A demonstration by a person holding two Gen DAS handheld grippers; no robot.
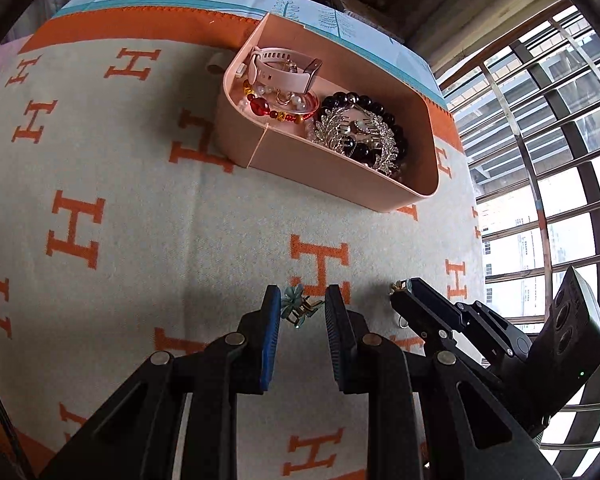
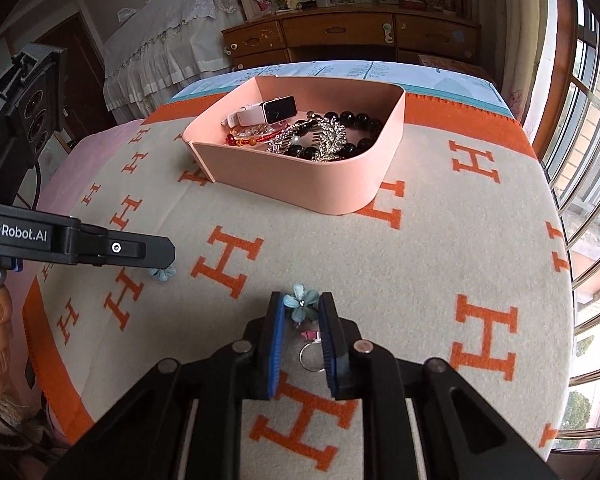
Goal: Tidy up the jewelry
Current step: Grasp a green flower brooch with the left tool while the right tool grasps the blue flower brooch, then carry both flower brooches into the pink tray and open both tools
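Note:
A pink tray (image 1: 332, 178) (image 2: 284, 172) on the blanket holds a pink watch (image 1: 278, 70), a red bead bracelet (image 1: 268, 110), a black bead bracelet (image 1: 380, 110) and a silver leaf comb (image 1: 356, 136). My left gripper (image 1: 302, 300) is low over the blanket with a teal flower clip (image 1: 298, 304) between its fingers, closed around it. My right gripper (image 2: 300, 306) grips a blue flower earring (image 2: 300, 304), with a ring (image 2: 312, 356) hanging below. The left gripper shows in the right wrist view (image 2: 168, 252) above the other flower (image 2: 162, 274).
The grey blanket with orange H letters (image 2: 420, 264) covers a bed. A window with metal bars (image 1: 548, 160) is at the right. A wooden dresser (image 2: 352, 36) stands behind the bed. The right gripper body shows in the left wrist view (image 1: 400, 294).

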